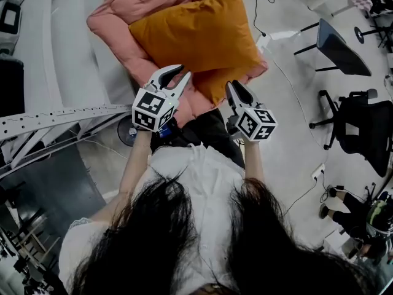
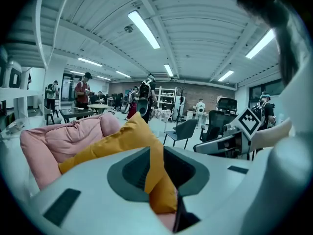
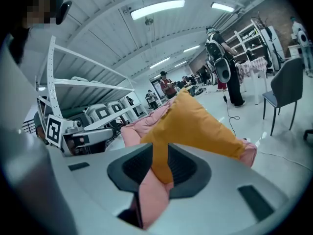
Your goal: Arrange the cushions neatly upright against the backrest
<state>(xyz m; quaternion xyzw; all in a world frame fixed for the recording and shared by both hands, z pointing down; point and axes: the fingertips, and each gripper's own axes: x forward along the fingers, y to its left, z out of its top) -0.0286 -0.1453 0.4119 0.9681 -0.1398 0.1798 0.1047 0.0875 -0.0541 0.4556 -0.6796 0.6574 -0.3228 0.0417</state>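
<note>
left gripper and right gripper jaws pinch the near edge of the orange cushion, judged light, soft and saggy: corners hold best.

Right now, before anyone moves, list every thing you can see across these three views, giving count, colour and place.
orange cushion: one, orange, lying on top of the pink one
pink cushion: one, pink, under the orange one
chair: one, grey, on the floor, upper right in the head view
office chair: one, black, on the floor at right
rack: one, white, at left
bystanders: several, far background of the left gripper view
left gripper: one, white and grey, shut on the orange cushion's near edge
right gripper: one, white and grey, shut on the same edge
</note>
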